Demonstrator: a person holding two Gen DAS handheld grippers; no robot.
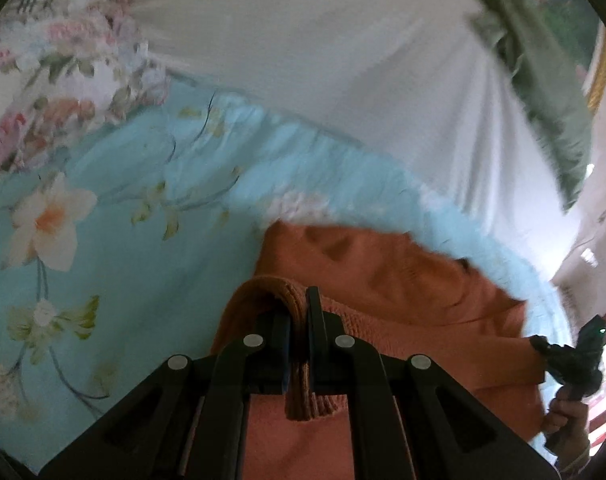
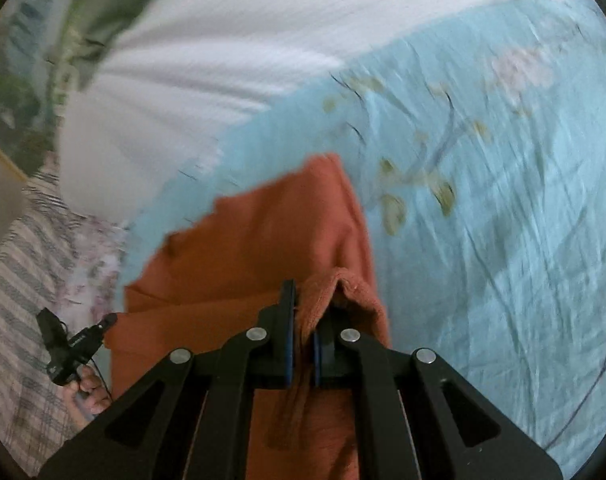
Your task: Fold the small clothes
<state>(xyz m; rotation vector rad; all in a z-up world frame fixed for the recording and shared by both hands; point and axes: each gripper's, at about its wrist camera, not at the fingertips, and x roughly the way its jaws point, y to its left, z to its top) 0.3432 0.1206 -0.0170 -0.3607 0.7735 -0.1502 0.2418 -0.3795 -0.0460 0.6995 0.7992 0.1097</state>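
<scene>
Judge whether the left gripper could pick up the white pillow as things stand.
Probably not: the left gripper is shut on the orange garment's ribbed edge, so it would have to let go first. The white pillow lies unobstructed beyond.

The orange garment (image 1: 403, 280) was a soft matt knit, its edge ribbed where the left claw (image 1: 299, 320) pinched it. Both claws were matt black plastic with dull silver metal pins; the right claw (image 2: 303, 320) carried thin blue pads (image 2: 288, 344). Beneath lay a bedsheet (image 1: 143, 200) of light blue printed cotton, finely creased. At twelve o'clock, a white cloth (image 2: 223, 60) looked faintly ribbed and matt.
</scene>
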